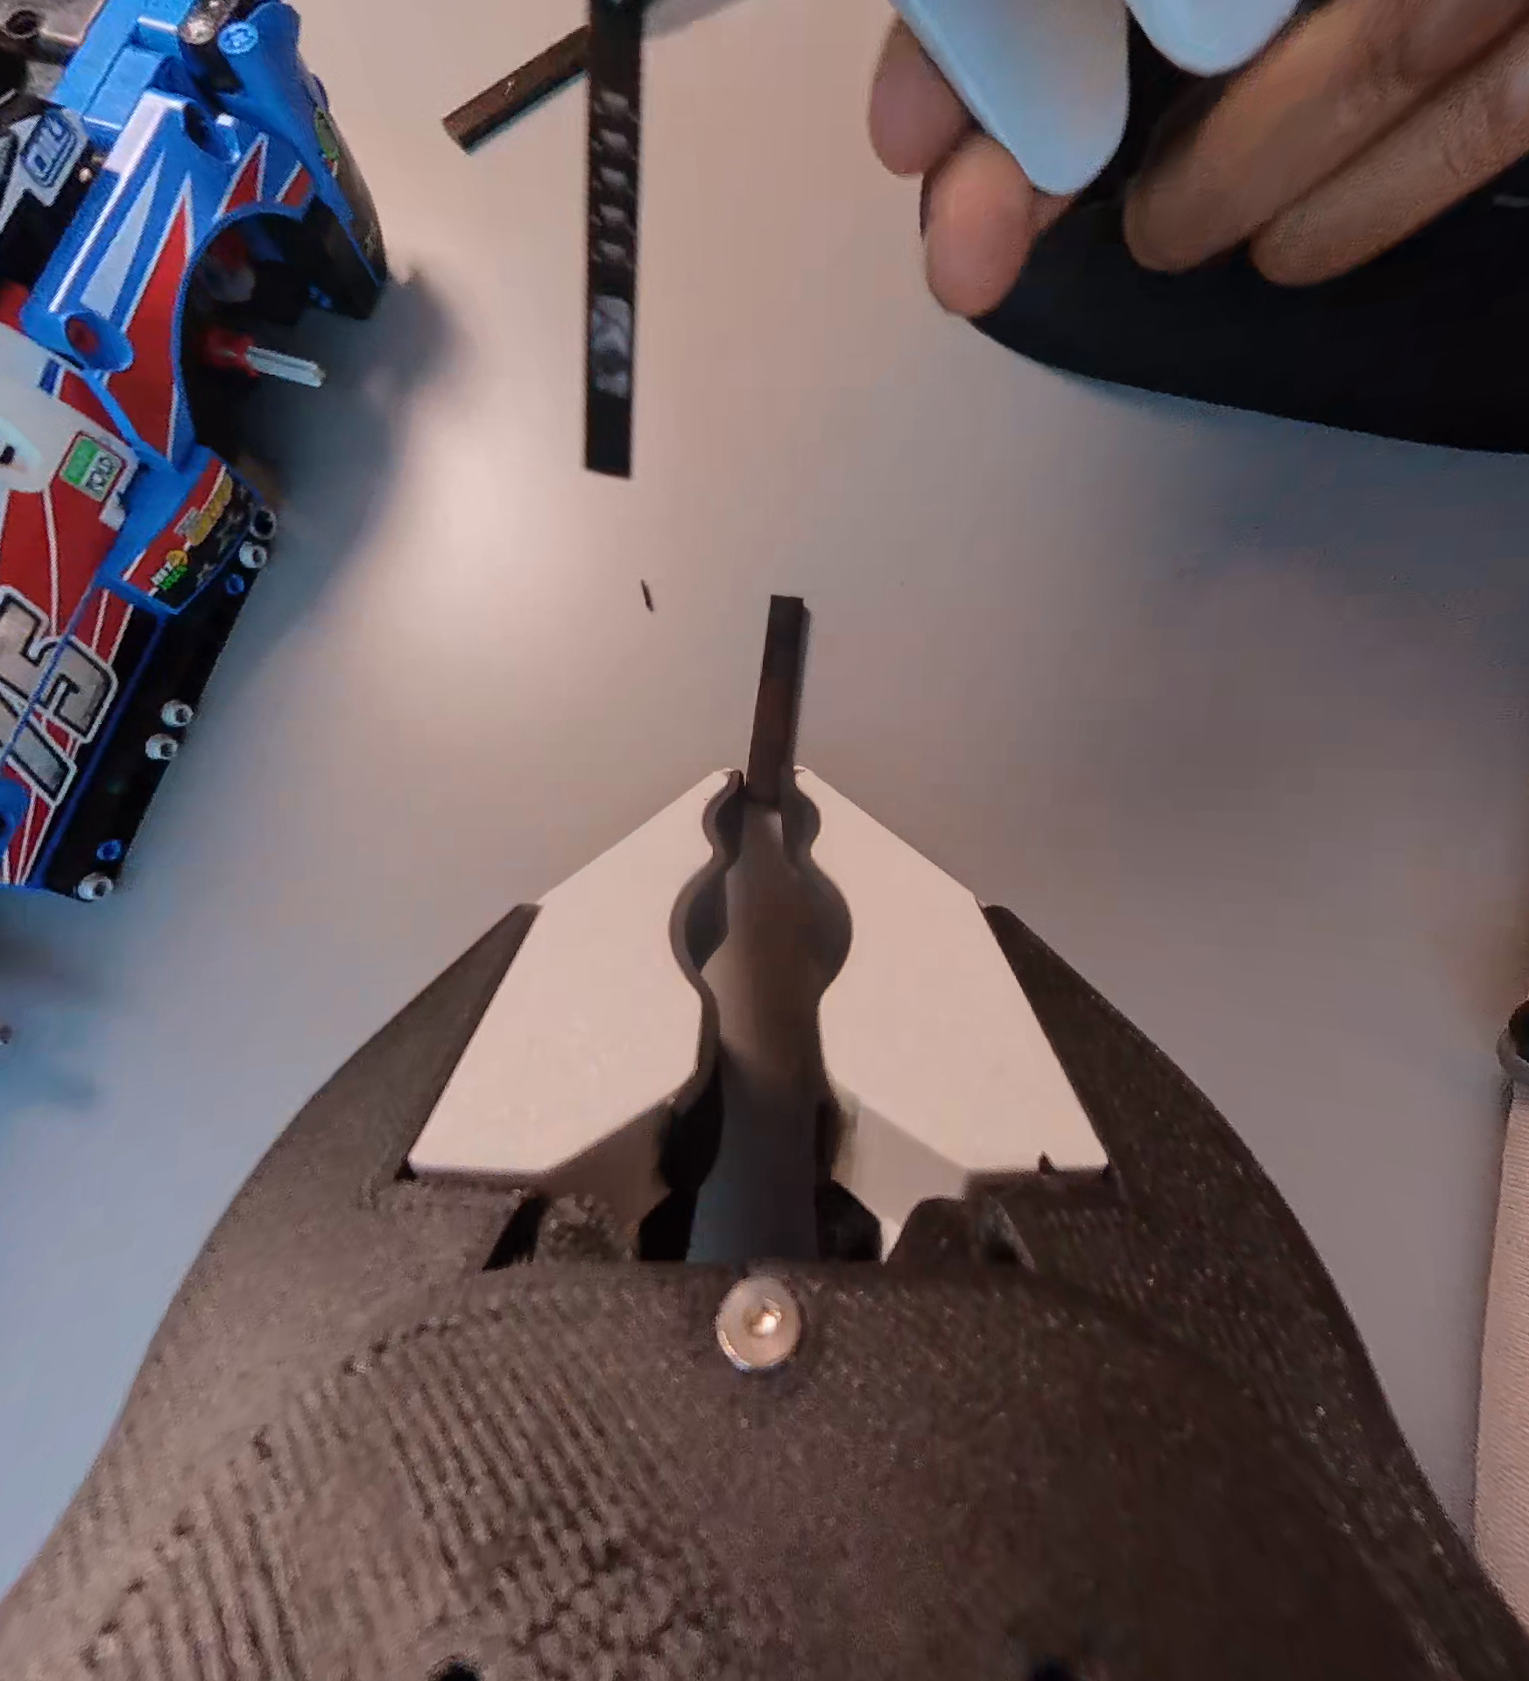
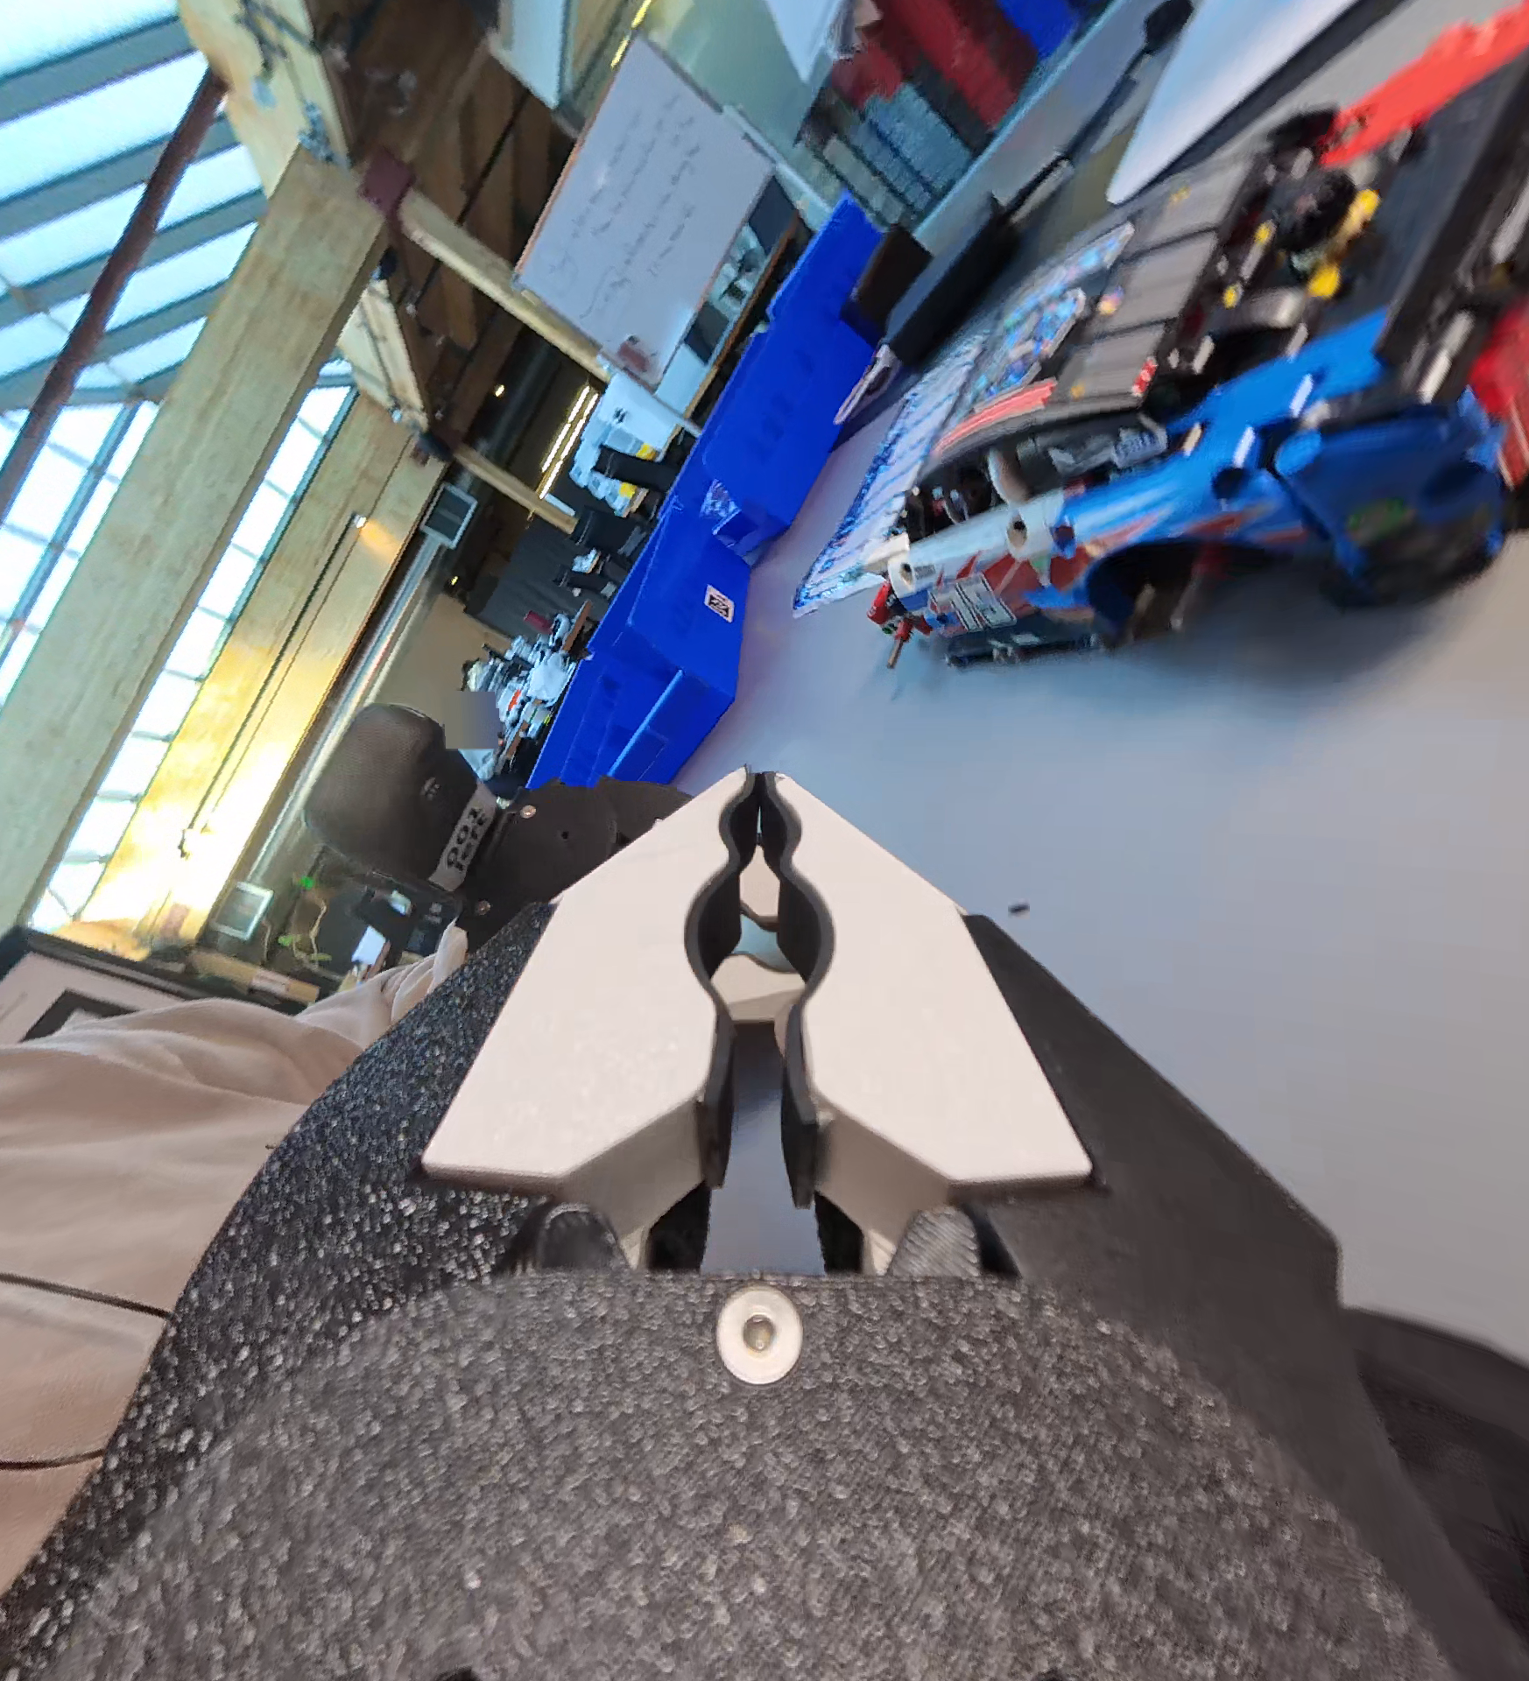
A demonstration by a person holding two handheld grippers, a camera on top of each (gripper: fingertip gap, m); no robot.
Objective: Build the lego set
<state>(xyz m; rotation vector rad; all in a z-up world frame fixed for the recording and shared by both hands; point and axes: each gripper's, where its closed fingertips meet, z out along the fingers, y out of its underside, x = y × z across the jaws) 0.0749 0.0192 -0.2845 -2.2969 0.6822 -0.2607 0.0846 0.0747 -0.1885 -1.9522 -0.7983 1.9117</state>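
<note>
Left tool [image 1: 765, 782] pinching black axle [image 1: 779, 691], lower end hidden, car [image 1: 88, 437] cropped

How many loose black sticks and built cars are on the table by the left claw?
Black rods: 2, one held in the left claw, one lying loose
Black holed beam: 1
Built car: 1
Total: 4
</note>
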